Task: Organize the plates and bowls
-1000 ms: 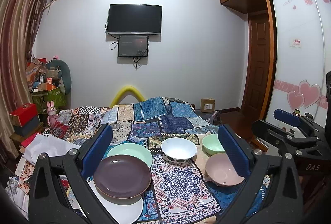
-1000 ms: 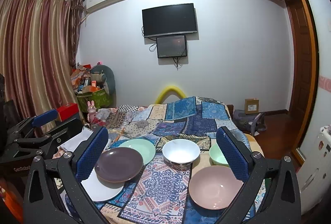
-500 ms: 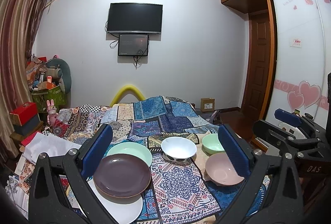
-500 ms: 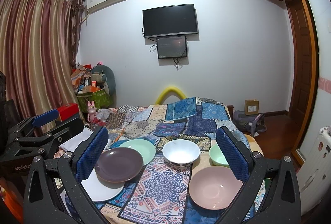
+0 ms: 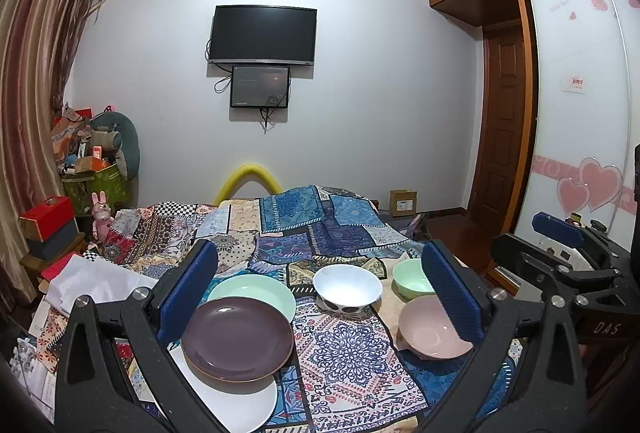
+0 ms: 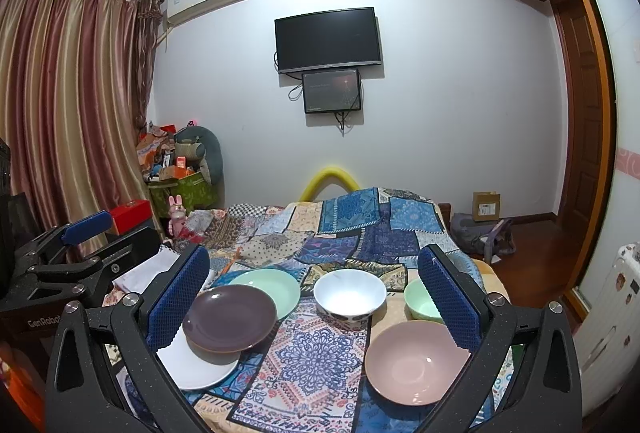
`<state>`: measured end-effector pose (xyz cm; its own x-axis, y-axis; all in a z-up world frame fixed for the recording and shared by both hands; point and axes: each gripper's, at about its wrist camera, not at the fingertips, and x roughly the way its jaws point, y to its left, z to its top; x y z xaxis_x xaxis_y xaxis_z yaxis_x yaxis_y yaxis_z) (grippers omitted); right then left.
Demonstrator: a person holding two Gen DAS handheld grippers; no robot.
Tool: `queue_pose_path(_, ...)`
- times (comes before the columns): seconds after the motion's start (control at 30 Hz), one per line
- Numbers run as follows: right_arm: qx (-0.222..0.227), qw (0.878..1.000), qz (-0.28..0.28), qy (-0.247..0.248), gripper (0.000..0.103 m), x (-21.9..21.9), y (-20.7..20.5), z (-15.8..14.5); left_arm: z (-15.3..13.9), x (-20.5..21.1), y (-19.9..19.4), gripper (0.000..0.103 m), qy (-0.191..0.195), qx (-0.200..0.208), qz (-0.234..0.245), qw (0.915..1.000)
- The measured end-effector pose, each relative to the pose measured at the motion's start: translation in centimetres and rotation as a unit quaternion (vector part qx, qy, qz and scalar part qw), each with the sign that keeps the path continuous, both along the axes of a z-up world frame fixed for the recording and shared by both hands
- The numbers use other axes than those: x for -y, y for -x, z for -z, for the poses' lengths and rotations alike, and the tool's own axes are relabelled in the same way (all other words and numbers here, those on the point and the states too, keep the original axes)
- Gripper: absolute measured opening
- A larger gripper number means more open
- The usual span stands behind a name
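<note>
A patchwork cloth covers the table in a bedroom. Three plates lie left, three bowls right. Both grippers, left gripper and right gripper, hover with jaws apart, empty.

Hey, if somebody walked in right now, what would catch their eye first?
Probably the brown plate at front left, overlapping a white plate and a green plate. Right of them sit a white bowl, a green bowl and a pink bowl, all on the patchwork cloth.
</note>
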<state>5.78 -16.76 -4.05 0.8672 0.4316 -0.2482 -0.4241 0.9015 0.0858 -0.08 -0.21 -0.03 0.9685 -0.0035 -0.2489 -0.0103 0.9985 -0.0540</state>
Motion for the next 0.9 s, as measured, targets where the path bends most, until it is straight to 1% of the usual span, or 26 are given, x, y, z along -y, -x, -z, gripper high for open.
queue_pose_path(0.9, -0.002, 1.000, -0.002, 0.002, 0.103, -0.42, -0.10, 0.28, -0.01, -0.12, -0.20, 0.103, 0.007, -0.003, 0.000, 1.0000)
